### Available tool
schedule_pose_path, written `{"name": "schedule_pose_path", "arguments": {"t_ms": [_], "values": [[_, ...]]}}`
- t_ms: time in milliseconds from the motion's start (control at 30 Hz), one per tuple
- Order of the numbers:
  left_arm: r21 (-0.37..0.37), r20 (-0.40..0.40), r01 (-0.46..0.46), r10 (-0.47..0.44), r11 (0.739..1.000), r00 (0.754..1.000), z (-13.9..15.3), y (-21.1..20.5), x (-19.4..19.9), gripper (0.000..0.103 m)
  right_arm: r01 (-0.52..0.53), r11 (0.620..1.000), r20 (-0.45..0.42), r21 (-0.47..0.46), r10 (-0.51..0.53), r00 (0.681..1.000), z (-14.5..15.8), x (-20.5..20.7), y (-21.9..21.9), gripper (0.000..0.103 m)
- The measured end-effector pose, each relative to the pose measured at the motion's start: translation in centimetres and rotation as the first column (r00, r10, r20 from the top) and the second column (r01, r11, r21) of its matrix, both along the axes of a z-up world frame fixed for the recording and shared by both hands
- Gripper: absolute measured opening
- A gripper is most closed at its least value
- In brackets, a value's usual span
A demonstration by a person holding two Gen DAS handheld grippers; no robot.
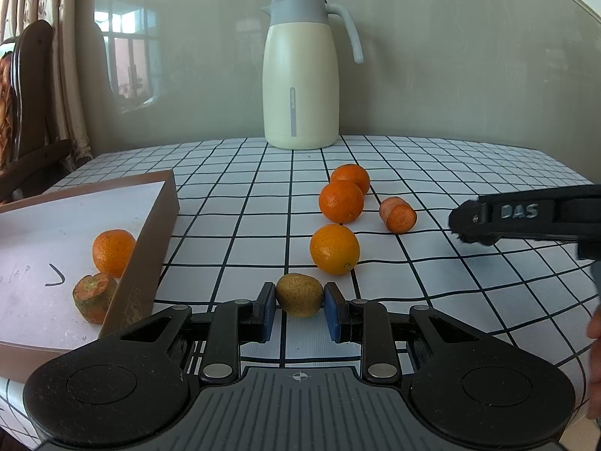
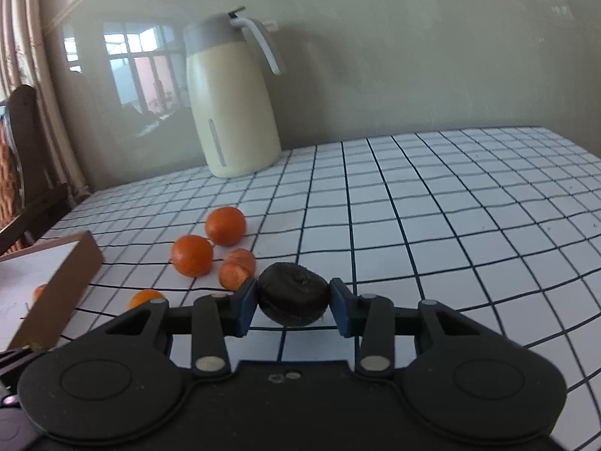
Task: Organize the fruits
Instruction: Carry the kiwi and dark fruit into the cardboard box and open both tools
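My left gripper (image 1: 299, 302) is shut on a small yellow-green speckled fruit (image 1: 299, 293), just above the checked tablecloth. Left of it lies a brown box (image 1: 144, 251) with a white inside. In it are one orange (image 1: 112, 251) and a carrot stub (image 1: 94, 297). Three oranges (image 1: 334, 248) (image 1: 341, 202) (image 1: 349, 177) and a carrot piece (image 1: 398, 215) lie on the cloth ahead. My right gripper (image 2: 293, 300) is shut on a dark, flattened round fruit (image 2: 293, 291), both blue pads touching its sides. From the left wrist view, the right gripper (image 1: 465, 225) reaches in from the right.
A cream thermos jug (image 1: 300, 86) with a grey lid stands at the back against the wall. A dark wooden chair (image 1: 30, 112) and curtains are beyond the table's left edge. The checked tablecloth (image 2: 469, 225) stretches to the right. A hand shows at the right edge (image 1: 593, 357).
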State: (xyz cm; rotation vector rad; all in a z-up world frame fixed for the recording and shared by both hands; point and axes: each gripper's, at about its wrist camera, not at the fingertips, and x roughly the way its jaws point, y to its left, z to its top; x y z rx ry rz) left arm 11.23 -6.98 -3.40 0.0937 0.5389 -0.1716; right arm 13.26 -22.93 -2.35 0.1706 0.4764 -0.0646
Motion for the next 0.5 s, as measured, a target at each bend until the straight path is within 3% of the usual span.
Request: {"name": "schedule_pose_path", "arguments": {"t_ms": [500], "values": [[-0.006,0.006,0.021,-0.021,1.000,1.000,0.6,-0.1,-0.9,0.028,-0.123,0.991,-0.012,-0.049,0.123,0.992,0.6,-3.3,1.8,0.033]]}}
